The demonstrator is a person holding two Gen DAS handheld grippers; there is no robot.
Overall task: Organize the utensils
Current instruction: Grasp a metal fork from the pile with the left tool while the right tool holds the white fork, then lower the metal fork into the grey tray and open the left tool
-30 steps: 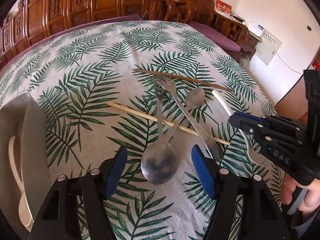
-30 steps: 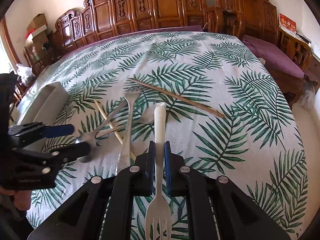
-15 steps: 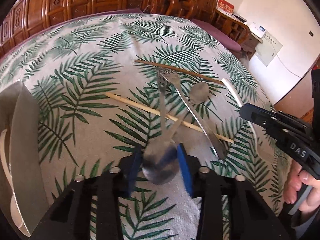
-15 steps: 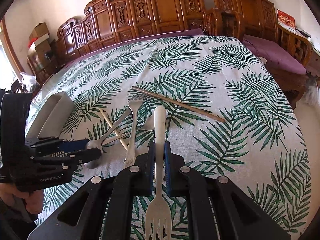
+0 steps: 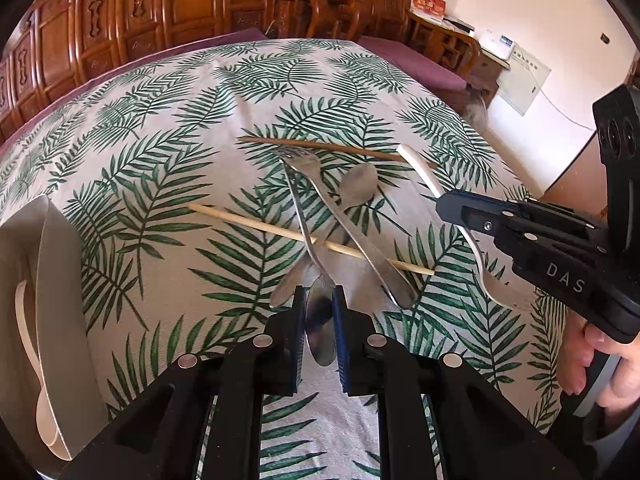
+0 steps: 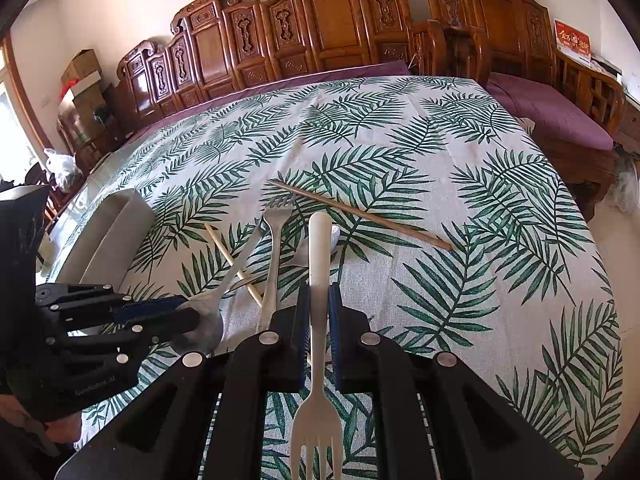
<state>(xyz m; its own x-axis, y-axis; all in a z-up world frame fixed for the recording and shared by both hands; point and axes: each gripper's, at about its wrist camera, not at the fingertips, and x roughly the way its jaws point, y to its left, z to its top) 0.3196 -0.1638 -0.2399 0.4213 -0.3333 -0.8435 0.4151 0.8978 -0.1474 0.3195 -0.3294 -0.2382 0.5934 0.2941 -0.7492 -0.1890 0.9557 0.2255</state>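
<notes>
Your left gripper (image 5: 319, 312) is closing its blue-padded fingers on the bowl of a shiny steel spoon (image 5: 318, 332), whose slim handle runs up into the tangle of cutlery near the middle of the leaf-print cloth on the desk (image 5: 160, 128). Your right gripper (image 6: 319, 322) pinches the smooth handle of a cream plastic fork (image 6: 318, 360), tines toward the camera. In the pile lie a steel fork (image 5: 348, 224), a smaller spoon (image 5: 358, 188), a pale chopstick (image 5: 256, 226) and a brown one (image 5: 340, 148); a grey tray (image 5: 60, 320) sits at the left edge.
</notes>
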